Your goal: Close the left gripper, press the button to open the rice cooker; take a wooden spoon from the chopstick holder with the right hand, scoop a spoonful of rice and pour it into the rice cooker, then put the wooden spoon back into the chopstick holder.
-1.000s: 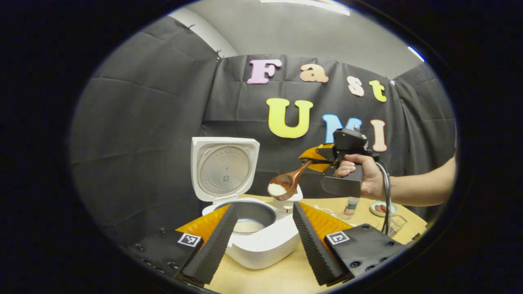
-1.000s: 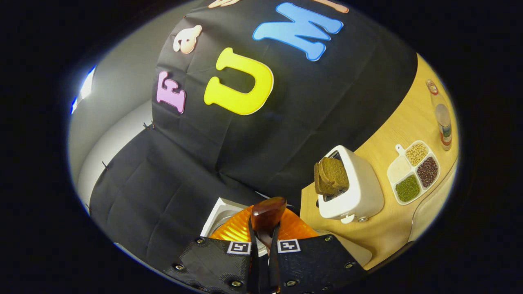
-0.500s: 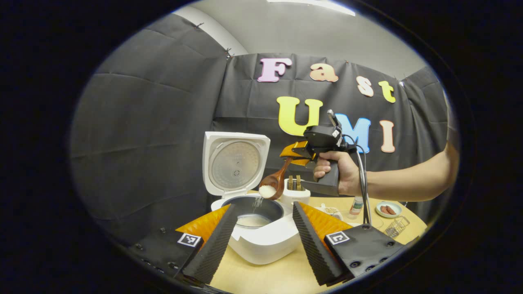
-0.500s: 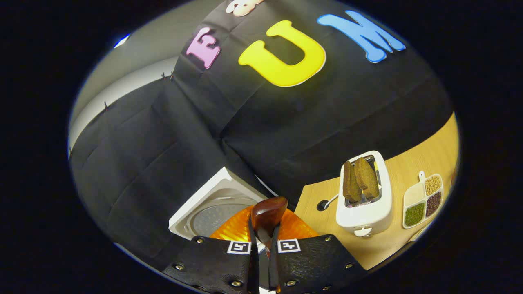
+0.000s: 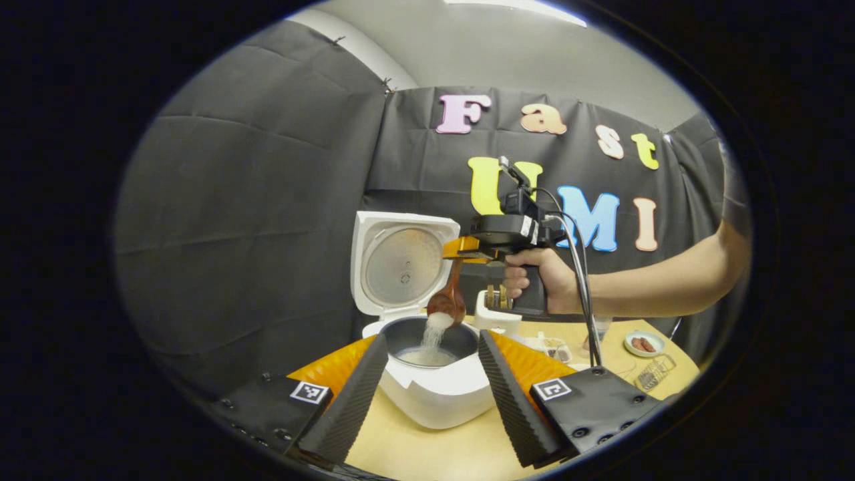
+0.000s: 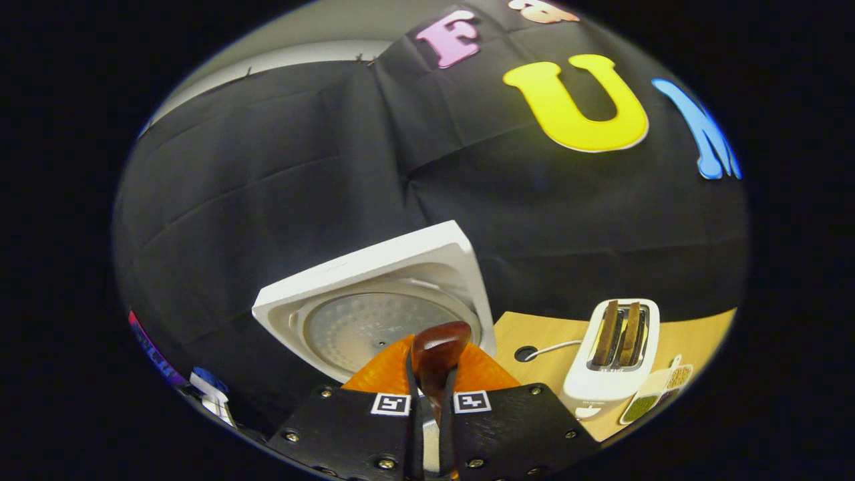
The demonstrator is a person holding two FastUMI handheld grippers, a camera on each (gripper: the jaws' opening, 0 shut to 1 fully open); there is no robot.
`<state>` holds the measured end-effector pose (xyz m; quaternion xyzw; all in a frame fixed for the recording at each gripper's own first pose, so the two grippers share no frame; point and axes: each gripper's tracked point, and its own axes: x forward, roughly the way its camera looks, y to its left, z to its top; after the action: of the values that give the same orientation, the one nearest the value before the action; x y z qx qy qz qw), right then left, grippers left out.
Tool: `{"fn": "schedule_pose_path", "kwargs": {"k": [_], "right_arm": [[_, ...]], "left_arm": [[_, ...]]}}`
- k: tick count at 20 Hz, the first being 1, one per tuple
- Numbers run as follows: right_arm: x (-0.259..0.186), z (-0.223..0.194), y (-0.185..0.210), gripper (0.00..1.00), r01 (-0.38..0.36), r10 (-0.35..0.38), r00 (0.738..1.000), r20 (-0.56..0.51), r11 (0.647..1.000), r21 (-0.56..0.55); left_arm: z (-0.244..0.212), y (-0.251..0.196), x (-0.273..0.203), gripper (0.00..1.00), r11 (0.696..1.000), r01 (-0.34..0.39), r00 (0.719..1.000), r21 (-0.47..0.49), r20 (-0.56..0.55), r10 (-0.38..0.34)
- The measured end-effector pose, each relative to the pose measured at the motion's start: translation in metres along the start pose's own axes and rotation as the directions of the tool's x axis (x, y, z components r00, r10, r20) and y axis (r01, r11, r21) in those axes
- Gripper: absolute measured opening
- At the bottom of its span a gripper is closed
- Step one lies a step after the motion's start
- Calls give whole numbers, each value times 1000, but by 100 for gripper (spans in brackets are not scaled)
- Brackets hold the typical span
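The white rice cooker (image 5: pixel 437 394) stands on the table with its lid (image 5: pixel 401 264) raised. White rice (image 5: pixel 433 332) streams from the tipped bowl of the wooden spoon (image 5: pixel 449 298) into the inner pot (image 5: pixel 427 347). The right gripper (image 5: pixel 461 248), held by a hand (image 5: pixel 534 280), is shut on the spoon's handle above the pot. In the right gripper view the handle end (image 6: pixel 437 354) sticks up between the closed fingers of the right gripper (image 6: pixel 431 407), with the lid (image 6: pixel 374 300) just ahead. My left gripper (image 5: pixel 427 387) stands open in front of the cooker, its fingers on either side of it.
A white toaster (image 6: pixel 611 354) with two bread slices stands right of the cooker, with a divided tray of grains (image 6: pixel 658 394) beside it. A small plate (image 5: pixel 644 344), a wire basket (image 5: pixel 651 375) and the person's forearm (image 5: pixel 661 284) lie to the right.
The right gripper has moved left over the pot and tipped the spoon down; the rice that sat in the bowl now pours into the cooker. The left gripper stays open.
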<state>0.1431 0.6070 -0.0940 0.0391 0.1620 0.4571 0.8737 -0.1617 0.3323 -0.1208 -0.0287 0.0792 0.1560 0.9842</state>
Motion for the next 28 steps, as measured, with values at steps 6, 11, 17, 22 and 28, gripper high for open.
{"fn": "schedule_pose_path", "kwargs": {"k": [6,11,17,22,28], "right_arm": [[1,-5,43,9,-108,103,994,-31,947,-302],[-6,-7,62,9,-168,158,986,-58,900,-403],[-25,24,33,9,-119,120,993,5,988,-98],[-58,42,-17,9,-90,78,995,64,972,219],[-121,41,-80,9,-16,-22,995,99,930,367]], "left_arm": [[0,5,-6,92,1000,-27,1000,9,3,27],[3,-1,-9,95,999,-27,1000,18,9,27],[7,-10,-10,95,1000,-18,1000,17,11,18],[19,-27,-6,95,1000,14,1000,23,24,-15],[33,-63,7,92,994,99,994,48,34,-101]]}}
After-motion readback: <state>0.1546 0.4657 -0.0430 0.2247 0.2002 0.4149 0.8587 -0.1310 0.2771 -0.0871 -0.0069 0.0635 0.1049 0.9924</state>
